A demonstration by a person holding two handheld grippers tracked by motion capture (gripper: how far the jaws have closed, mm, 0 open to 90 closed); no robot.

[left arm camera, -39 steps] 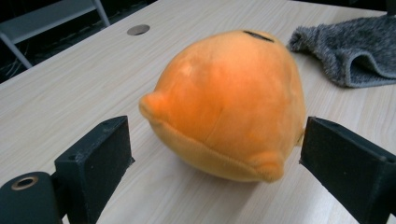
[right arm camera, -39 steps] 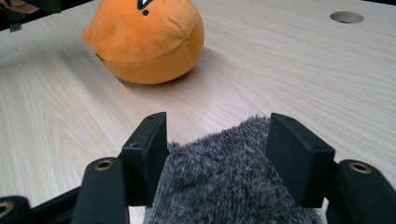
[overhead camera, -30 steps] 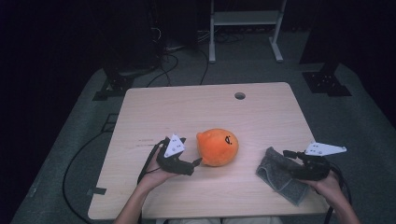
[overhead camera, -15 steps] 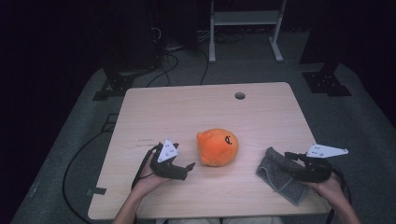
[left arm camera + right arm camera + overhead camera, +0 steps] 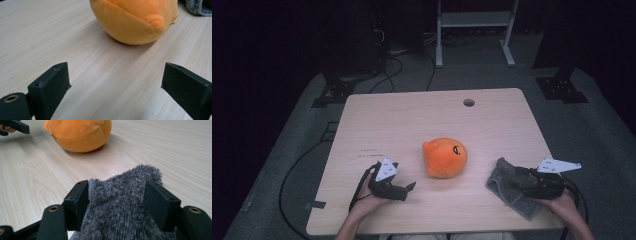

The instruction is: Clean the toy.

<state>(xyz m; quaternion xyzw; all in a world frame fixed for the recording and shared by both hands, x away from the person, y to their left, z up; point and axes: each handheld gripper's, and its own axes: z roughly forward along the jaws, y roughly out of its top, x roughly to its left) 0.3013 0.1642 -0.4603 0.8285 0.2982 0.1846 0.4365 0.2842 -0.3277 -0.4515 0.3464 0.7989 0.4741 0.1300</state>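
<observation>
The grey fleecy cloth (image 5: 511,186) lies near the front right corner of the wooden worktop (image 5: 412,125), bunched up between the jaws of the right tool (image 5: 116,195) — in the right gripper view both black jaws press into its pile from either side, so the tool is gripping the cloth. The person's right hand (image 5: 562,202) holds that tool low over the worktop's front edge. Just left of the cloth, with a strip of bare wood between them, sits the round orange plush toy (image 5: 445,157), resting on the worktop with a small black mark on its upper side. Farther left, near the front edge, the left tool (image 5: 115,85) points toward the plush toy — its jaws stand wide apart with only bare wood between them, clear of the toy. The left hand (image 5: 367,200) grips it from below.
</observation>
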